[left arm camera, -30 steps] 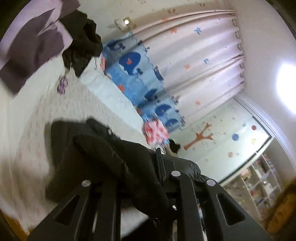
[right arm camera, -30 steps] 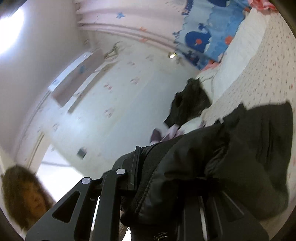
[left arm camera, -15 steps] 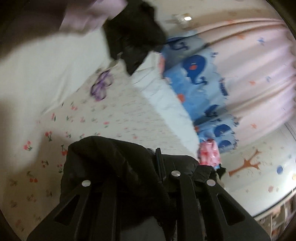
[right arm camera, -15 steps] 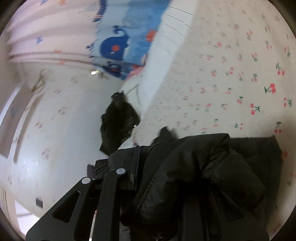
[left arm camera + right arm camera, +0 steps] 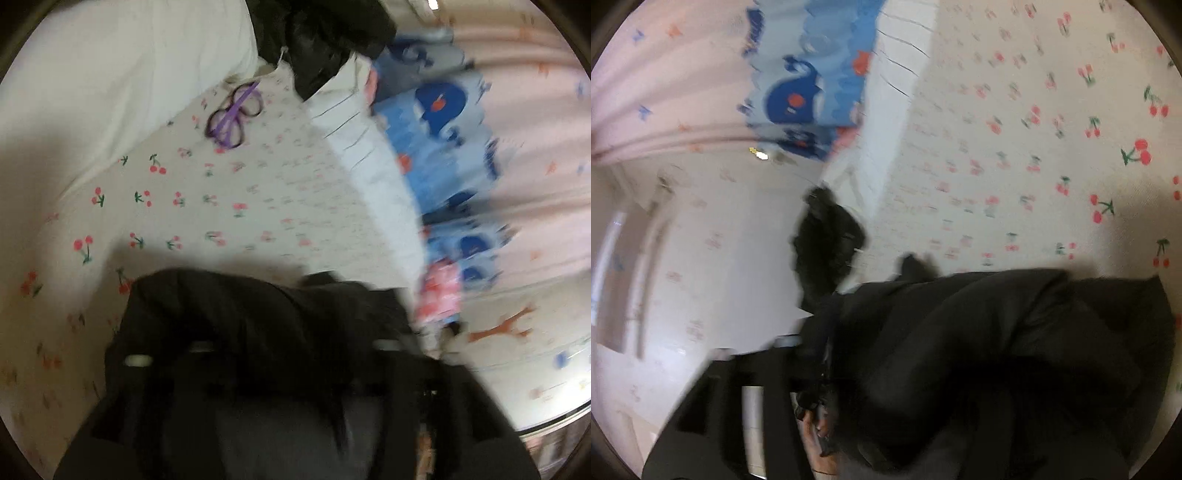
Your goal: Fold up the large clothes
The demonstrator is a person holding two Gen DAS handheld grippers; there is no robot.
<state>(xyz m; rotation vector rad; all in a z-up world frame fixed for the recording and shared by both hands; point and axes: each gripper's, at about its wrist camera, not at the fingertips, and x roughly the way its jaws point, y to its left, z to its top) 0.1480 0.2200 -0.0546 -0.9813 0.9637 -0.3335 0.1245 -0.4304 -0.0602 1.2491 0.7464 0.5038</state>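
Left wrist view: your left gripper (image 5: 258, 354) is buried in the black jacket (image 5: 236, 317), apparently pinching it, though blur hides the fingers. The jacket, puffy and matte, bunches low over the cherry-print sheet (image 5: 229, 206). Beyond the jacket lie purple glasses (image 5: 233, 114); dragging the fabric forward could sweep them. Beyond those, another dark garment (image 5: 317, 40) sits heaped. In the right wrist view, your right gripper (image 5: 820, 369) clamps the jacket's thick edge; the slick bulk could slip loose.
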